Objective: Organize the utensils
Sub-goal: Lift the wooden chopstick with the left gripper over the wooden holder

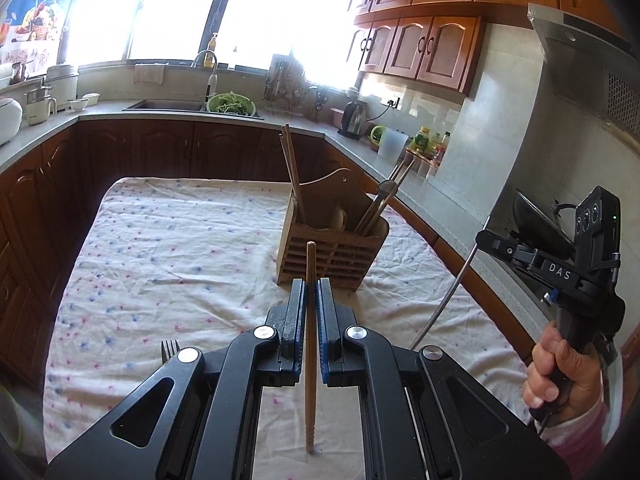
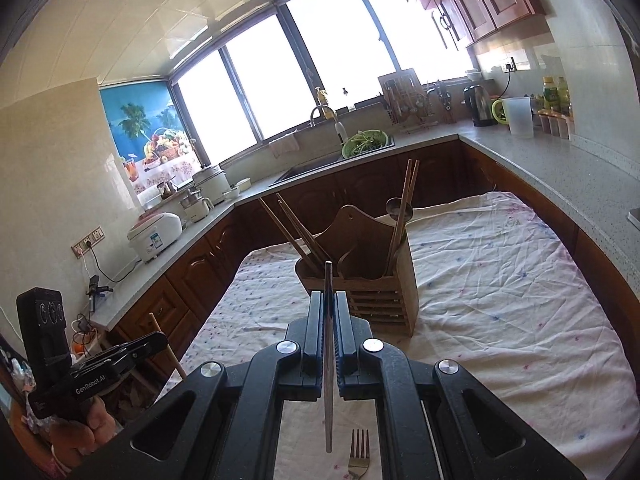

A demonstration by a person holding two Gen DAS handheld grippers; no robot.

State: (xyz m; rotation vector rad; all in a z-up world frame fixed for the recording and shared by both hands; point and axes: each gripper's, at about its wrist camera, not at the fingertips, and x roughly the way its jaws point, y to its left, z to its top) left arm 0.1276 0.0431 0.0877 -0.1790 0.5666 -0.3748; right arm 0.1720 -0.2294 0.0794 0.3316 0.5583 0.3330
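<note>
Left wrist view: left gripper (image 1: 311,292) clamped on wooden chopstick (image 1: 311,344), held mid-shaft, upright between pads. Chopstick light, stiff, ridged at lower end; probably grips well. Slatted wooden holder (image 1: 332,258) just ahead on floral cloth (image 1: 168,248); fork (image 1: 170,350) lies flat on cloth, near.

Right wrist view: right gripper (image 2: 329,306) closed on thin metal utensil handle (image 2: 328,360), head not visible. Smooth steel, likely slippery; firm mid-handle pinch advised. Holder compartments carry chopsticks, spoon.
</note>
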